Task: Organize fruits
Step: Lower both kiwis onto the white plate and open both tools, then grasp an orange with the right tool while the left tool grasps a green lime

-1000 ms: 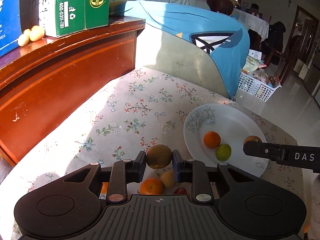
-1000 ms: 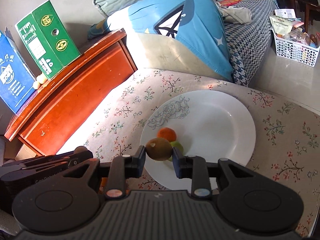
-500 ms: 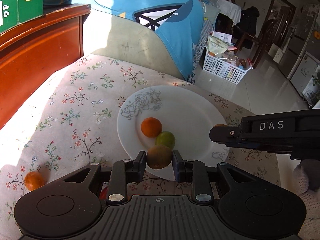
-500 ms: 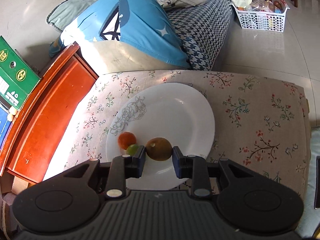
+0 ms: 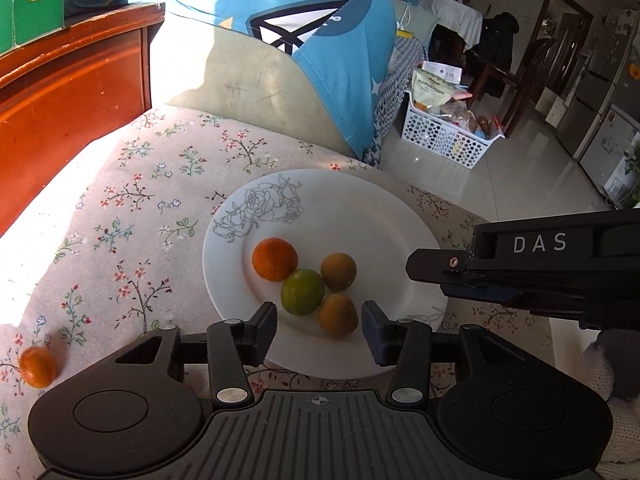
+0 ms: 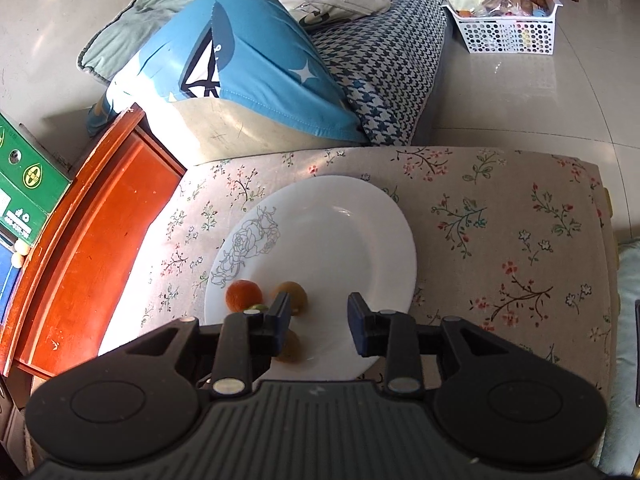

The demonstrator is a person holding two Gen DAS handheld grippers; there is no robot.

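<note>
A white plate [image 5: 360,216] with a grey rose print lies on the flowered cloth. On it sit an orange [image 5: 275,260], a green citrus [image 5: 302,292] and two brown kiwis [image 5: 338,271] [image 5: 338,315]. My left gripper [image 5: 319,330] hovers at the plate's near rim, jaws opening; the nearer kiwi lies between the fingers, untouched. My right gripper [image 5: 416,270] reaches in from the right. In the right wrist view the right gripper [image 6: 318,320] is over the plate [image 6: 340,240], jaws opening, nothing between them. A kiwi [image 6: 294,296] rests just beyond its left finger, beside the orange [image 6: 243,295].
A loose orange [image 5: 37,366] lies on the cloth at the near left. A red wooden cabinet [image 5: 72,92] with a green box [image 5: 36,4] stands left. A blue cushion [image 5: 280,20] lies behind the table, and a white basket [image 5: 448,140] sits on the floor.
Both grippers held a kiwi and have let go; the two kiwis now rest on the plate. Both pairs of jaws have spread apart. The left gripper swung from the cloth over to the plate.
</note>
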